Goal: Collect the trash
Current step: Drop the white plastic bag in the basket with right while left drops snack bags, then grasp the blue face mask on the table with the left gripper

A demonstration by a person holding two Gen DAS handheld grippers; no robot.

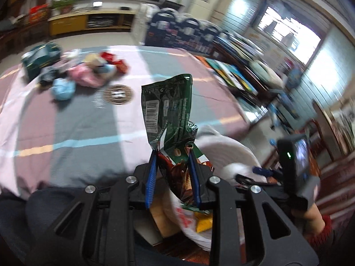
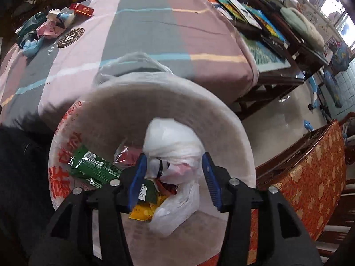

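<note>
My left gripper (image 1: 173, 151) is shut on the lower end of a green snack wrapper (image 1: 168, 106), which stands up crumpled above the bedspread. Just right of it is the rim of a white plastic bag (image 1: 230, 150). In the right wrist view my right gripper (image 2: 174, 156) points down into that bag (image 2: 221, 110) with its jaws wide and open. A crumpled white plastic wad (image 2: 175, 146) sits blurred between the fingers, and the pads do not press on it. Inside the bag lie another green wrapper (image 2: 93, 166), a red one (image 2: 128, 157) and a yellow one (image 2: 144, 212).
A pile of loose trash (image 2: 48, 26) lies at the far left of the striped bedspread (image 2: 144, 33). A wooden bench with books (image 2: 255, 20) stands beyond the bed. A chair with a red and gold cushion (image 2: 315, 177) is close on the right.
</note>
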